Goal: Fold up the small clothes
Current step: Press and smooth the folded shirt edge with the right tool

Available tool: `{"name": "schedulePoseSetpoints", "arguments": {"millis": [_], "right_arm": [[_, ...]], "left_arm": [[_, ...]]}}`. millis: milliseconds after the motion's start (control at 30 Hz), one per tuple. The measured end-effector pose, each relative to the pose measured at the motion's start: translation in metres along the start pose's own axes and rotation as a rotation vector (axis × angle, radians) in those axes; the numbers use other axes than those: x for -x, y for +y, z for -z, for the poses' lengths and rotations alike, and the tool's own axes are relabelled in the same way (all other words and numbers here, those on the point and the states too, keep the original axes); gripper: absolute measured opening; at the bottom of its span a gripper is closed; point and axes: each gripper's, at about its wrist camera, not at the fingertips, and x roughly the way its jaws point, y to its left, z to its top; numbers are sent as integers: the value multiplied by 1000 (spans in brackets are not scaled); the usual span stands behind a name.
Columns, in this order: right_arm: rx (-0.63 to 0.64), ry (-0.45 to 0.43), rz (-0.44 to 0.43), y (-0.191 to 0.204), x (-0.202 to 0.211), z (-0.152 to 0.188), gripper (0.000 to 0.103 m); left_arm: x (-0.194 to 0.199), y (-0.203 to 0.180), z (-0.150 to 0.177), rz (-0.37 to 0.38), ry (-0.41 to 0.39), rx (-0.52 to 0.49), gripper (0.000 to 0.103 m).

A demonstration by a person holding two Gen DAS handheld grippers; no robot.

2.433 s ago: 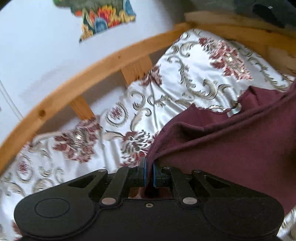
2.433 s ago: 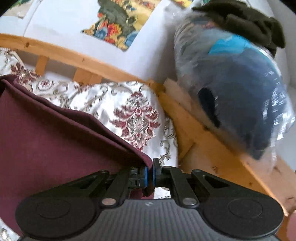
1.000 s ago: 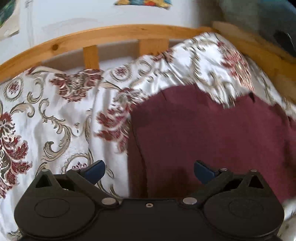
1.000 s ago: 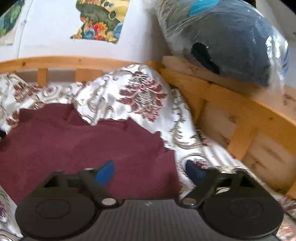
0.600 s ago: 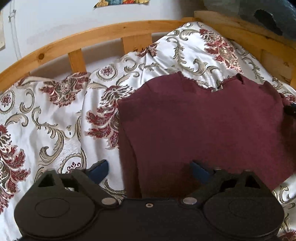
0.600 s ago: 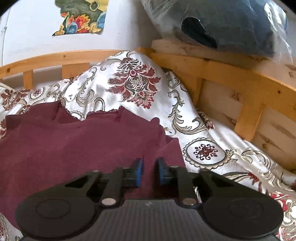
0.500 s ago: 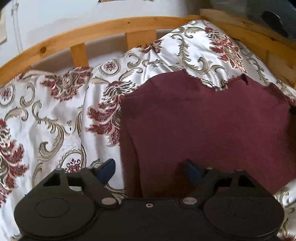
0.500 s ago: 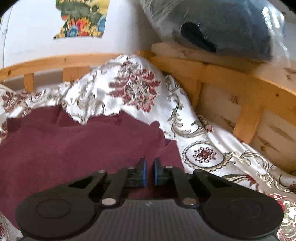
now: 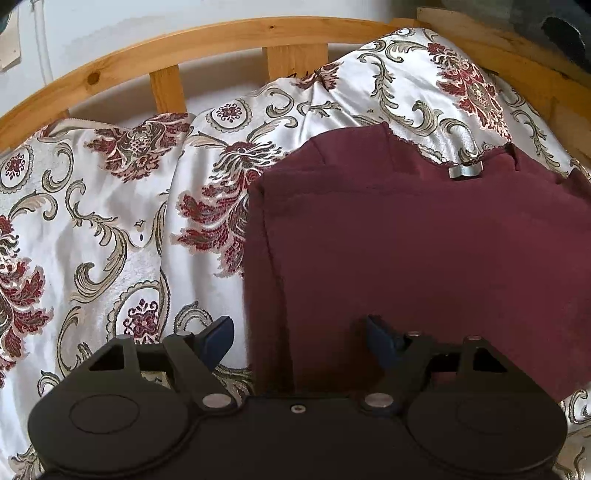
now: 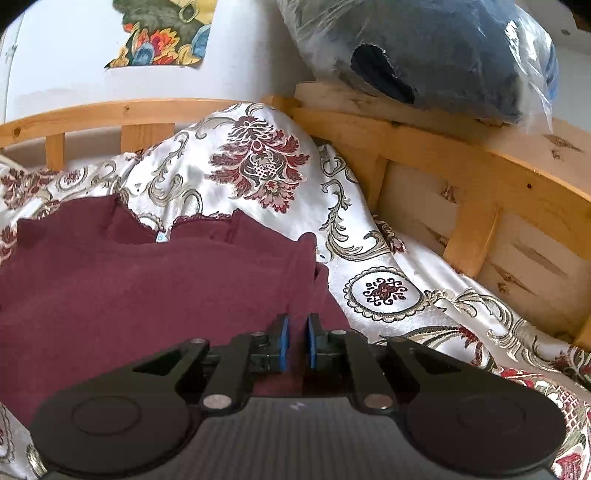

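A maroon garment lies spread flat on the patterned bedspread, neckline and silver label at its far edge. My left gripper is open and straddles the garment's near left edge, one pad over the bedspread, the other over the cloth. In the right wrist view the same garment fills the left half. At its near right edge sits my right gripper. Its blue pads stand a narrow gap apart, opening slightly, with maroon cloth between them.
A wooden bed frame rail curves behind the bedspread and runs along the right side. A plastic bag of dark clothing rests on that right rail. A colourful poster hangs on the white wall.
Both grippers let go of the lifted garment, which now lies flat. The left jaws narrowed a little from full width. The right jaws closed from wide to a narrow gap at the garment's right edge.
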Motion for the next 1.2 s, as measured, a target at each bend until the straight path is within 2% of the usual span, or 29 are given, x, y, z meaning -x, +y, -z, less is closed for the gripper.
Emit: {"name": "schedulePoseSetpoints", "arguments": {"millis": [67,133,267,333,433,567,633,667,767,833,1033,1200], "right_arm": [[-8,-7,-7,-1,3,-1,22],[-28,-26,-10,-5,6,-2,46],[-51,-60,32,-15,10,-6,61],[-51,-61,77,-19,8,-6,74],[-78,-70,111,-25,7,-4,84],[-120,-113,155,-35,11,-6,86],[-100,-101,176,-37,9,-7,88],[-89,-89,178,-37,6,-7,88],[-51,-32,105,-38,-6,-6,89],[-29,-32,98,-37,-15,-6,91],[-17,-26,148,-42,-36,-7,99],[-25,-85,177,-41,-18,-5,99]], "left_arm": [[1,0,0,-7,-2,0,83],[3,1,-1,-8,-5,-1,85],[6,2,0,-8,-4,2,87],[8,4,0,-14,-9,9,93],[11,8,1,-31,-29,32,99],[12,11,1,-36,-29,48,99],[12,11,1,-41,-25,46,99],[12,10,2,-43,-24,43,99],[12,9,2,-50,-24,31,99],[13,9,2,-50,-25,26,99],[14,12,3,-61,-27,20,100],[10,18,5,-63,-8,48,102]]}}
